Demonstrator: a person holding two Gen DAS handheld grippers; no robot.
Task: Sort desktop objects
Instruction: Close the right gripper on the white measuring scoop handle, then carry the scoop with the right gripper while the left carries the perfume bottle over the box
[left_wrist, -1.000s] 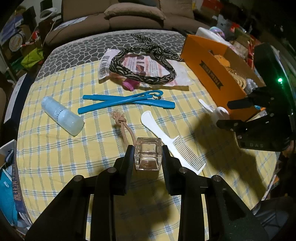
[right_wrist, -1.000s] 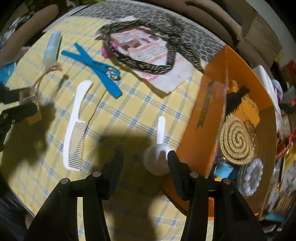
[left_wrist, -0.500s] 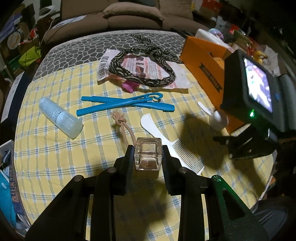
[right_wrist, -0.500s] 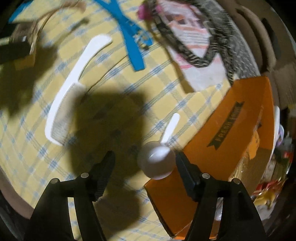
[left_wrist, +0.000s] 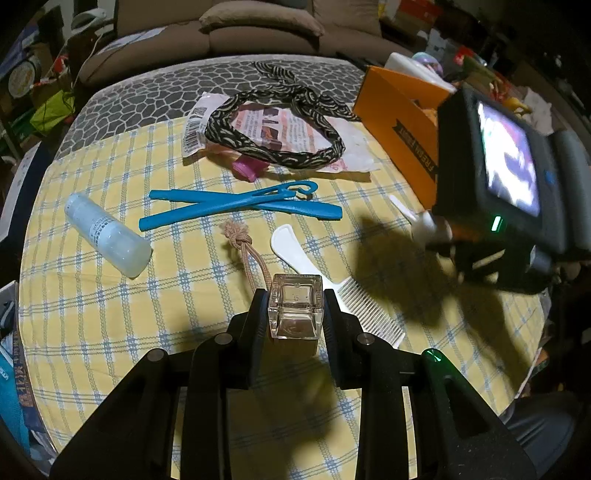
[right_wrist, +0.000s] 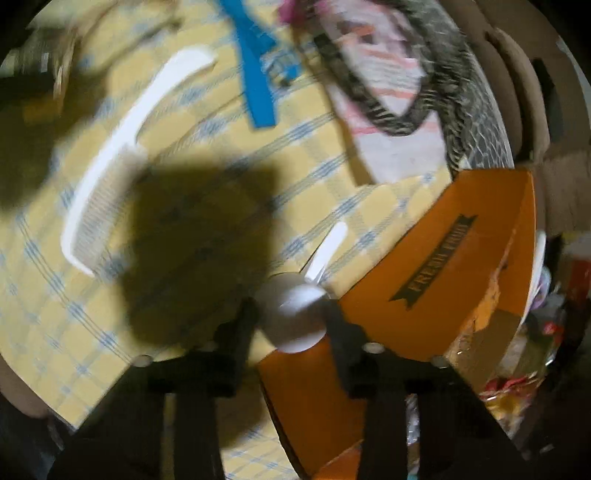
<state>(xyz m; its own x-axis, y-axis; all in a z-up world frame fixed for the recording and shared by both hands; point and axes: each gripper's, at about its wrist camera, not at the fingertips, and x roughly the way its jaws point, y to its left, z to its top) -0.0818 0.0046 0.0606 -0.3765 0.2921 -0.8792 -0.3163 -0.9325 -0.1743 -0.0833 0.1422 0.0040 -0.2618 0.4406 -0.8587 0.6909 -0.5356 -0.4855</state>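
Left gripper (left_wrist: 295, 310) pinches a clear square glass bottle (left_wrist: 295, 308) above the checked cloth (left_wrist: 110, 314), its tan cord (left_wrist: 251, 254) trailing to a knot. Right gripper (right_wrist: 291, 314) clamps a white scoop (right_wrist: 295, 314) by its round bowl, the flat handle pointing away, right beside the orange box (right_wrist: 443, 280). The white comb (left_wrist: 354, 306) lies flat just behind the bottle.

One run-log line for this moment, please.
left gripper: shut on clear square glass bottle | right gripper: shut on white plastic scoop | beside orange cardboard box
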